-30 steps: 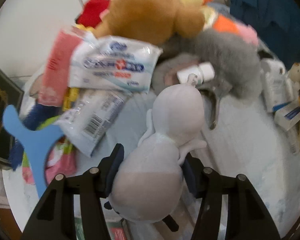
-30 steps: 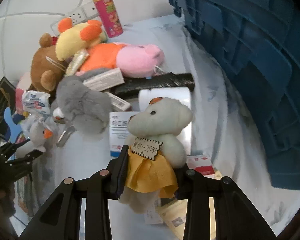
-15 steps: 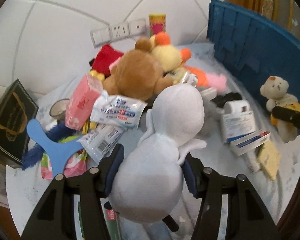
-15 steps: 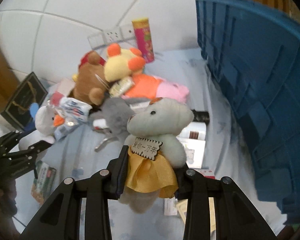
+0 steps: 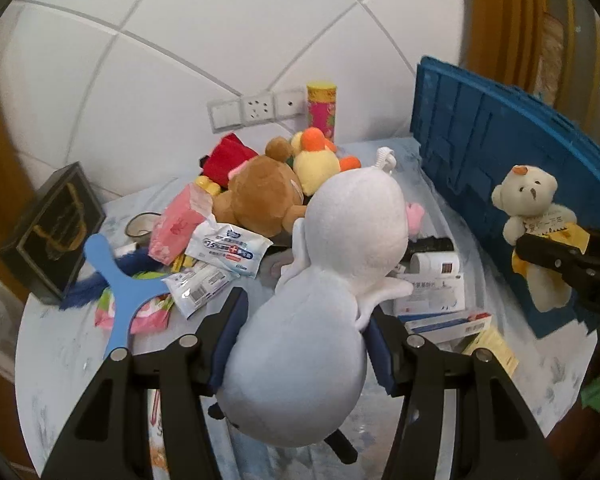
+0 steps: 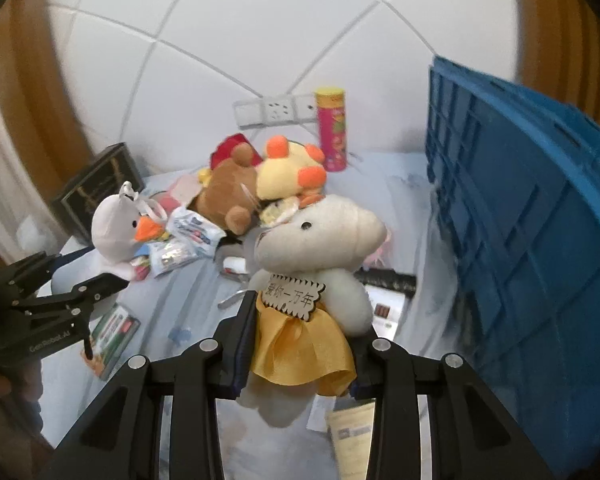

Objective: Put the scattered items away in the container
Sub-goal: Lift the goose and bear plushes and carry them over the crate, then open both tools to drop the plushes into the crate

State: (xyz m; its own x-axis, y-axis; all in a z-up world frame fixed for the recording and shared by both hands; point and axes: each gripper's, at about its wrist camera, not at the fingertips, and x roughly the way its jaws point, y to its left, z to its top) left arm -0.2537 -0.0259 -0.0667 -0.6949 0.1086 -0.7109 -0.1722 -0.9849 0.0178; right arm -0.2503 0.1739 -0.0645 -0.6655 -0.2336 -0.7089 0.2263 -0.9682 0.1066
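Note:
My left gripper (image 5: 306,320) is shut on a white plush duck (image 5: 332,280) and holds it above the table; the duck also shows in the right wrist view (image 6: 116,232). My right gripper (image 6: 300,320) is shut on a cream teddy bear in a yellow skirt (image 6: 316,264), held up beside the blue crate (image 6: 540,220). In the left wrist view the bear (image 5: 532,216) hangs in front of the crate (image 5: 500,136). A pile of scattered items lies on the table: a brown bear (image 5: 260,196), a yellow plush (image 5: 316,164), wipe packs (image 5: 228,248) and medicine boxes (image 5: 432,296).
A pink snack tube (image 5: 321,108) stands by the wall sockets (image 5: 256,108). A black box (image 5: 52,232) sits at the table's left edge. A blue Y-shaped tool (image 5: 116,280) and a small green box (image 6: 112,332) lie near the front left.
Both grippers have lifted and pulled back from the pile with their toys. The views now show the whole table, the wall and the crate's top rim.

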